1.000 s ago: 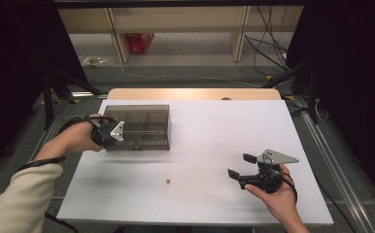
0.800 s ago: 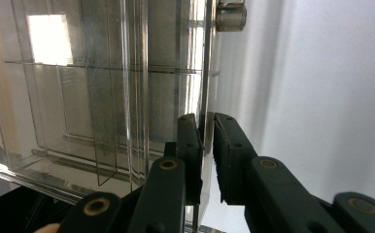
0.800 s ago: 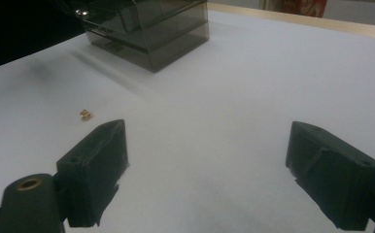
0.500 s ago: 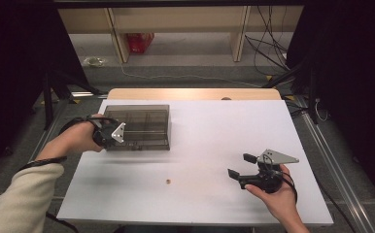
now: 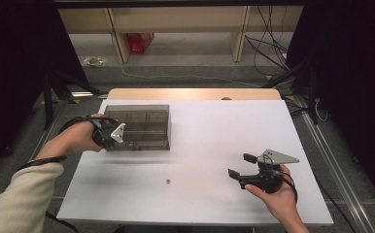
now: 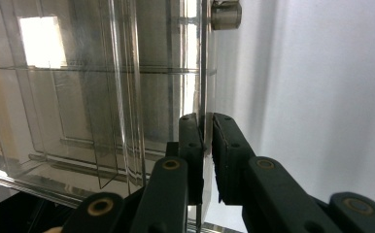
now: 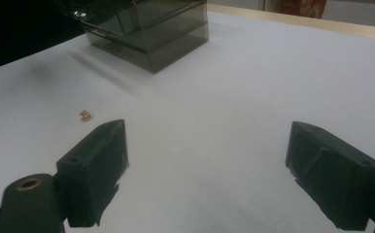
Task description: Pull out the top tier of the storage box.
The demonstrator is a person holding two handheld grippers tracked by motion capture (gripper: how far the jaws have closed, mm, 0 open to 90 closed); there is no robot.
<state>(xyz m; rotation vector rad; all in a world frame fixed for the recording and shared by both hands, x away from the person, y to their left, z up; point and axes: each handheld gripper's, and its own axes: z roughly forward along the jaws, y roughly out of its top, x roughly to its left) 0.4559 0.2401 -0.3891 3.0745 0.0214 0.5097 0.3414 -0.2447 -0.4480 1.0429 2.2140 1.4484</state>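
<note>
Smoky clear glossy plastic drawer box (image 5: pixel 139 127), matt white table top (image 5: pixel 214 145), matt black plastic left gripper (image 6: pixel 206 141).

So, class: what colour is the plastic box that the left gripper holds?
Smoky, see-through grey: the box, best in the high view.

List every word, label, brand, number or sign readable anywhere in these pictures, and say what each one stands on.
No readable text in any view.
Smoky clear box: no label or marking on its walls.
Left gripper and right gripper: no brand or number legible.
Small brass-coloured piece on the white table: too small to show any marking.
Red thing on the floor beyond the table: too small and blurred to read.
</note>
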